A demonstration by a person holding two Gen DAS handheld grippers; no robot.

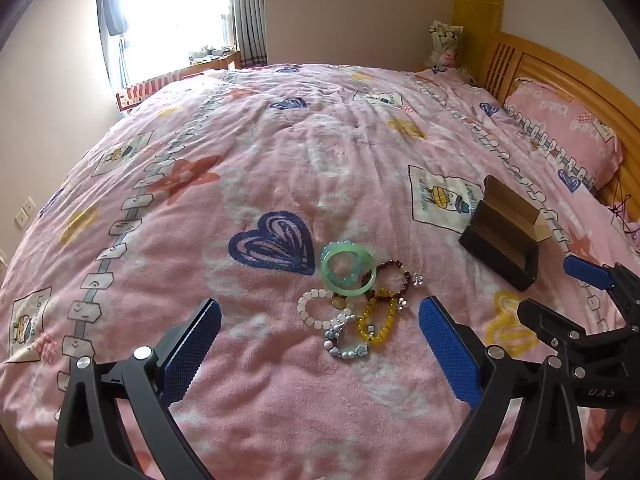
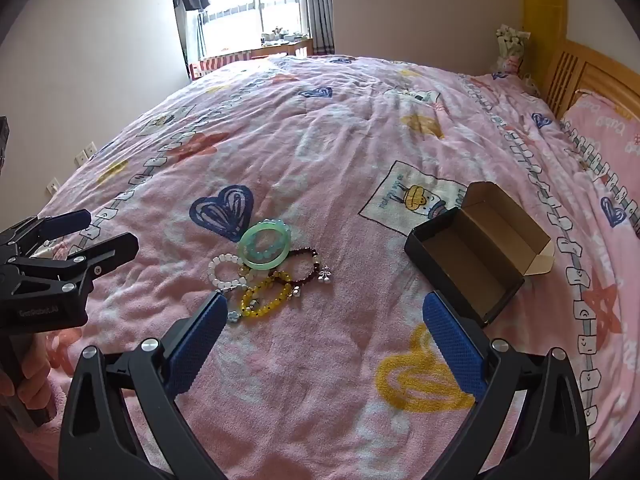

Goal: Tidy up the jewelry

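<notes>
Presently we hold both tongs tilted down over the pink printed bedspread (image 1: 280, 152), each with its jaws spread fully wide and nothing between the blue pads. Ahead of the left gripper (image 1: 320, 320), just beyond its fingertips and roughly centred between them, we find the jewelry in one small heap: a green jade bangle (image 1: 348, 270) lies at the far side, overlapping a light green bead bracelet (image 1: 326, 254); a white bead bracelet (image 1: 314, 310) sits nearer the left finger, a yellow bead bracelet (image 1: 378, 322) nearer the right finger, a dark red bead bracelet (image 1: 394, 276) beyond it, and a blue-grey flower-bead bracelet (image 1: 344, 346) closest to the tongs. Seen from the right gripper (image 2: 324, 316), the same heap lies ahead and toward its left finger, the nearest beads partly hidden behind that fingertip. An open black cardboard box (image 2: 476, 264), brown inside and with its flap up, stands just beyond the right finger, apart from the heap. Farther off to the right, a pink pillow (image 1: 560, 128) rests against the wooden headboard (image 1: 528, 60).
</notes>
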